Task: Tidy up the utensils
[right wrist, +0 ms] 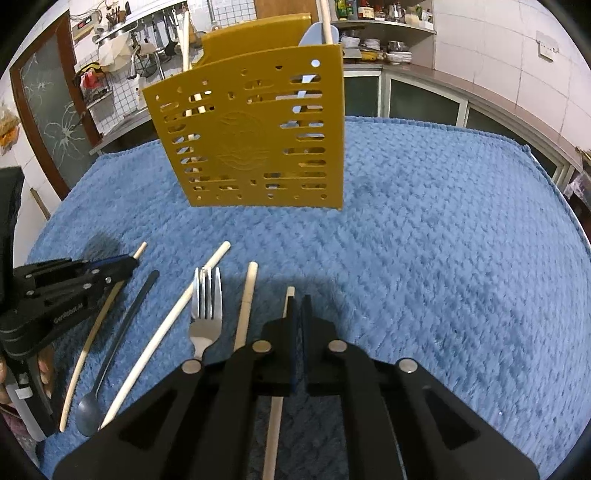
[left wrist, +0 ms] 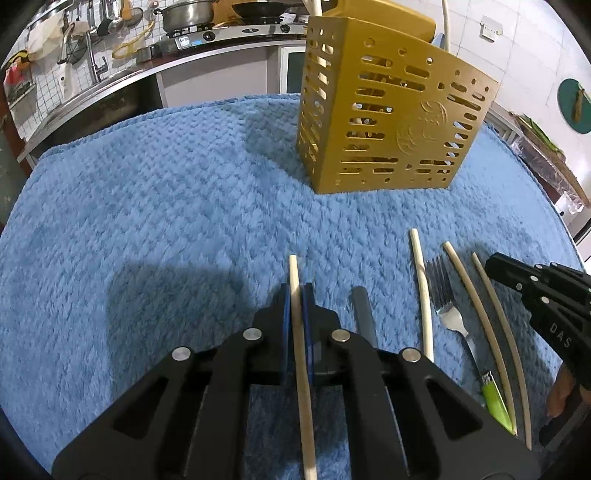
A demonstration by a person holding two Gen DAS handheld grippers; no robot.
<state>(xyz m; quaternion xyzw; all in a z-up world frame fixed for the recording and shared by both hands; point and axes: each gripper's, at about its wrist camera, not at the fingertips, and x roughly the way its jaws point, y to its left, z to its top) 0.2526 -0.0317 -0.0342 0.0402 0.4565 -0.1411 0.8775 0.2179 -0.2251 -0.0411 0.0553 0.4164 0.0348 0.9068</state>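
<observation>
A gold perforated utensil holder (left wrist: 388, 122) stands on the blue towel (left wrist: 166, 206), with chopsticks and a utensil inside; it also shows in the right wrist view (right wrist: 255, 136). My left gripper (left wrist: 296, 295) is shut on a pale chopstick (left wrist: 299, 332). To its right lie a dark spoon handle (left wrist: 364, 317), another chopstick (left wrist: 423, 295), a fork with a green handle (left wrist: 448, 314) and two more chopsticks (left wrist: 476, 314). My right gripper (right wrist: 296, 306) is shut and empty, just right of a chopstick (right wrist: 284, 317) lying on the towel.
A kitchen counter with a stove and pots (left wrist: 192, 22) runs behind the table. Shelves with dishes (right wrist: 388, 44) stand at the back in the right wrist view. The towel's right half (right wrist: 461, 240) holds nothing.
</observation>
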